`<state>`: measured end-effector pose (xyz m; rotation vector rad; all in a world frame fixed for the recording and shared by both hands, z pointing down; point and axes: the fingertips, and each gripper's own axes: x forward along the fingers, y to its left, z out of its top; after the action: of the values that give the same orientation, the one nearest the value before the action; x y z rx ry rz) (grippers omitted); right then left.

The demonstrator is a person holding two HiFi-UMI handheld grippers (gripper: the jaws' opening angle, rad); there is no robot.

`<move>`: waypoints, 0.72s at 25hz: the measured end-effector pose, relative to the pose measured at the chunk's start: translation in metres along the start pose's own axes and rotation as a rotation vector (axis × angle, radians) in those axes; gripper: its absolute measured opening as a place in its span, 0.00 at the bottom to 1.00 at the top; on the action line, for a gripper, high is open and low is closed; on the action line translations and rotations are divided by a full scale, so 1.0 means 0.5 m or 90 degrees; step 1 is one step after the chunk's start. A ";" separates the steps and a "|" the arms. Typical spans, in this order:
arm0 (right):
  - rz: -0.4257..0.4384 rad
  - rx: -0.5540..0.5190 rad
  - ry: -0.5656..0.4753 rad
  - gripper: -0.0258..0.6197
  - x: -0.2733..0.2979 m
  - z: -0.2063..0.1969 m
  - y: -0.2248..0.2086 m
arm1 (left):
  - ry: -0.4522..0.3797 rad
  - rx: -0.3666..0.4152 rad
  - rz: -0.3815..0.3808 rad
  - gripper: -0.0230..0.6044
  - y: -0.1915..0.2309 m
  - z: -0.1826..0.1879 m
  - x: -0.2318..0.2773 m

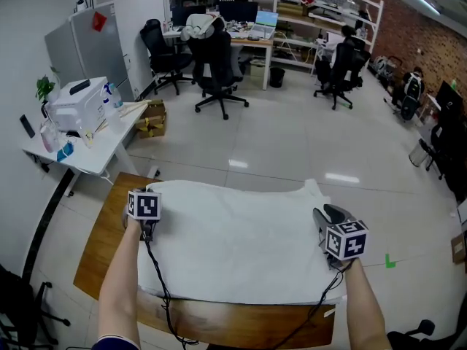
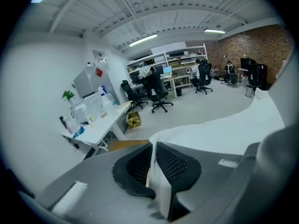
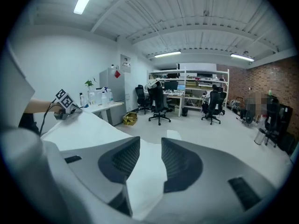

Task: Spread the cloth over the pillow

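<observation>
A white cloth [image 1: 241, 239] lies spread and puffed up on a wooden table [image 1: 106, 250]. It covers whatever lies beneath, so no pillow shows. My left gripper [image 1: 147, 217] is at the cloth's left edge. In the left gripper view the jaws [image 2: 153, 164] stand nearly together with a thin fold of the cloth [image 2: 233, 129] pinched between them. At the right edge, my right gripper [image 1: 326, 216] holds the cloth too. In the right gripper view a thicker fold of cloth [image 3: 93, 129] fills the gap between its jaws [image 3: 149, 160].
A white side table [image 1: 87, 148] with a printer and bottles stands to the left of the wooden table. Beyond lie grey floor, office chairs [image 1: 215, 71] and desks with shelves. Black cables hang from both grippers over the table's near edge.
</observation>
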<state>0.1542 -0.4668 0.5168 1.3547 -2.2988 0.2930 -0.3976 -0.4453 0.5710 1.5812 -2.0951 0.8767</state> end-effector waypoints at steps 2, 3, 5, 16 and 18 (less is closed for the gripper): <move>0.000 -0.009 0.005 0.28 0.003 0.000 0.004 | 0.029 -0.012 -0.012 0.13 0.004 -0.022 0.032; 0.000 -0.013 0.007 0.28 0.006 0.001 0.006 | 0.042 -0.019 -0.017 0.15 0.004 -0.034 0.045; -0.002 -0.020 0.013 0.28 0.014 0.003 0.010 | 0.067 -0.035 -0.030 0.19 0.004 -0.060 0.065; -0.074 -0.050 0.081 0.30 0.059 -0.039 -0.071 | 0.010 -0.054 -0.045 0.34 0.043 -0.043 0.011; -0.083 -0.063 0.099 0.30 0.076 -0.048 -0.082 | -0.011 -0.033 -0.051 0.34 0.028 -0.019 -0.014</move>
<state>0.1805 -0.5066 0.5540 1.3753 -2.0607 0.2302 -0.4095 -0.4315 0.5698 1.6392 -2.0333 0.7790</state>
